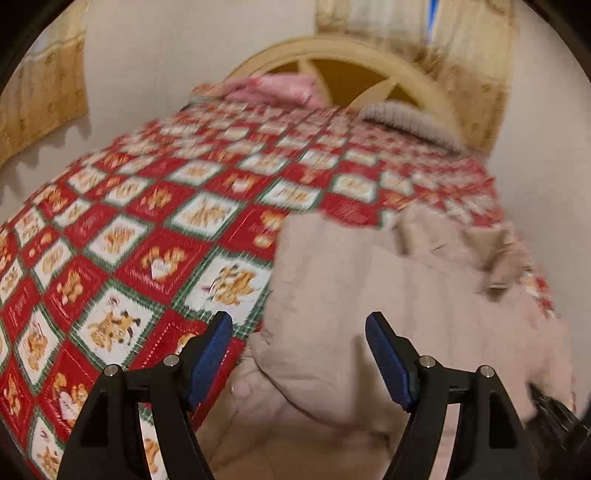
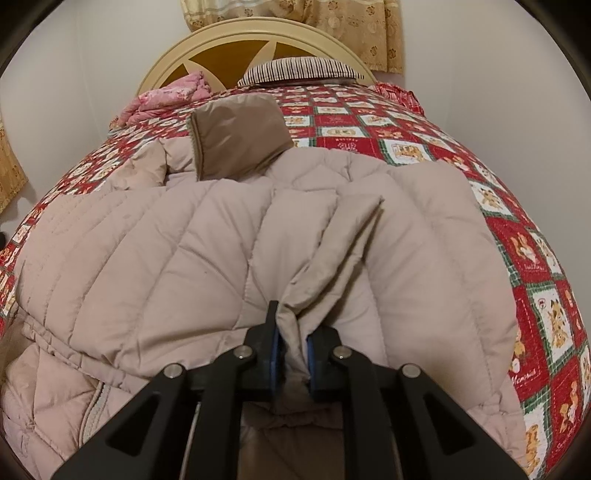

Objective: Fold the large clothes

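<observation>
A large beige quilted puffer coat (image 2: 207, 243) lies spread on a bed; its darker tan hood lining (image 2: 236, 136) points toward the headboard. My right gripper (image 2: 293, 343) is shut on a pinched fold of the coat's near edge. In the blurred left wrist view the coat (image 1: 388, 295) lies at the lower right. My left gripper (image 1: 299, 332) is open and empty, jaws wide apart just above the coat's left edge. A dark piece of the other gripper (image 1: 557, 417) shows at the far right.
The bed has a red, green and white patchwork bedspread (image 2: 535, 295) (image 1: 147, 229). A cream round headboard (image 2: 258, 40), a striped pillow (image 2: 303, 72) and pink bedding (image 2: 173, 92) are at the far end. White walls and gold curtains (image 2: 295, 14) surround it.
</observation>
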Demonstrator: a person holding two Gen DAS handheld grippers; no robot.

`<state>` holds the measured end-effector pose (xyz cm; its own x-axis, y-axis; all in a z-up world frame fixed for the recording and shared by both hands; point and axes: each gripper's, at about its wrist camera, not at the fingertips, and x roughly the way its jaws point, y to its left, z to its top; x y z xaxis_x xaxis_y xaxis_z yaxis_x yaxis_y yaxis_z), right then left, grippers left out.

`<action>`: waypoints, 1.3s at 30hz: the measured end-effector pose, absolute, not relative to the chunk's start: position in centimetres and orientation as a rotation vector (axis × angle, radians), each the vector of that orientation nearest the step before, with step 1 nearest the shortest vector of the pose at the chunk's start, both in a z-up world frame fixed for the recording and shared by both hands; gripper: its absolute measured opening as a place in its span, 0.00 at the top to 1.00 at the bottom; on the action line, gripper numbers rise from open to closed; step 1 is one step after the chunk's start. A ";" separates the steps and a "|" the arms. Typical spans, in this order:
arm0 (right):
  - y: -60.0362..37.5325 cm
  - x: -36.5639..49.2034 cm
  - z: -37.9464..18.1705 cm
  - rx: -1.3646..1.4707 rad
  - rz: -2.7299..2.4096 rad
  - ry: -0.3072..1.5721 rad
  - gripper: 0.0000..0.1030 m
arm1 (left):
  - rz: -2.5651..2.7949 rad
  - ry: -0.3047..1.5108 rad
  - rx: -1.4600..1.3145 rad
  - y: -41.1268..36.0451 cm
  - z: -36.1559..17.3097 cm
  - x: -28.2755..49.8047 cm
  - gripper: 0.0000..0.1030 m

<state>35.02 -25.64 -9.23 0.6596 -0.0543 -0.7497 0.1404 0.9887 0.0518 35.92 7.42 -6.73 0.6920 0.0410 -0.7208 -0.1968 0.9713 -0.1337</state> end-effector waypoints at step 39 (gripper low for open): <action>-25.9 51.3 -4.4 0.105 -0.188 0.968 0.85 | -0.189 0.753 -0.136 3.2 -2.1 48.5 0.21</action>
